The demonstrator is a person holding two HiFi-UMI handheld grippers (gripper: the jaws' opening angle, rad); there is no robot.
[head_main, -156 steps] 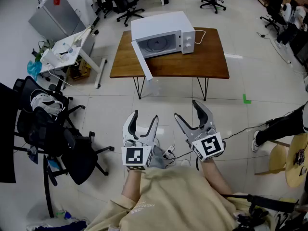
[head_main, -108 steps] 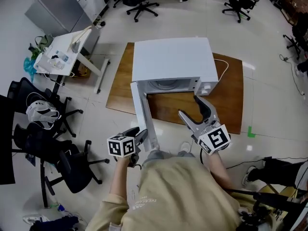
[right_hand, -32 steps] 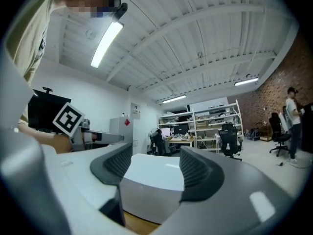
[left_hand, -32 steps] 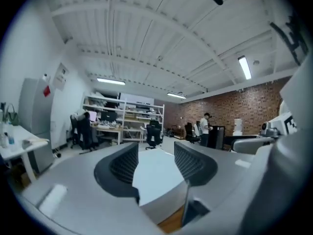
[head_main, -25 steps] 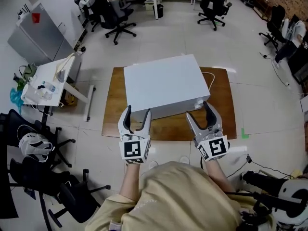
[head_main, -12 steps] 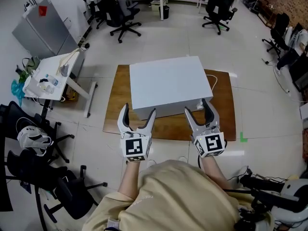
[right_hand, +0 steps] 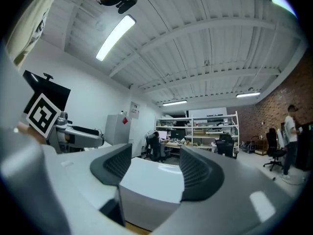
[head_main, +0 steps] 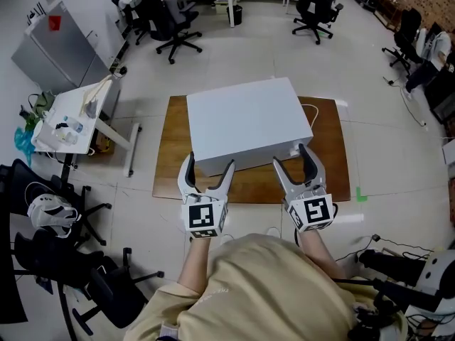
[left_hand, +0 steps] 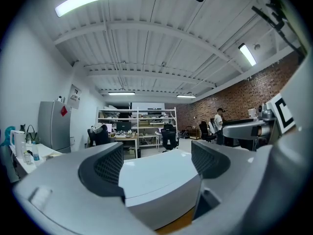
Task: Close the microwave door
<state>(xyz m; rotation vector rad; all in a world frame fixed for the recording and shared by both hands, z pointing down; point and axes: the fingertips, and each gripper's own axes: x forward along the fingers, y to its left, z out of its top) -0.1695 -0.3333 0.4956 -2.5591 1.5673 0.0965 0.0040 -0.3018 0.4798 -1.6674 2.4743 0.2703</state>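
room: office, tiled floor (head_main: 398,119); wooden table (head_main: 323,155) centre.
microwave (head_main: 245,123): on table, door (left_hand: 163,205) shut.
L gripper (head_main: 209,163): jaws wide apart, nothing held; microwave front just past tips, seen thru gap.
R gripper (head_main: 291,155): jaws apart, empty; microwave likewise ahead of tips.

From above, the microwave (head_main: 245,123) shows mainly its top, its door face a mere sliver; it hides the middle of the desk (head_main: 169,151).

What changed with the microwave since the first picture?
The microwave door, swung open before, is now shut. The left gripper, which was at the door, is off it with jaws apart. The person walked up to the wooden table. The microwave stayed put; right gripper stayed open.
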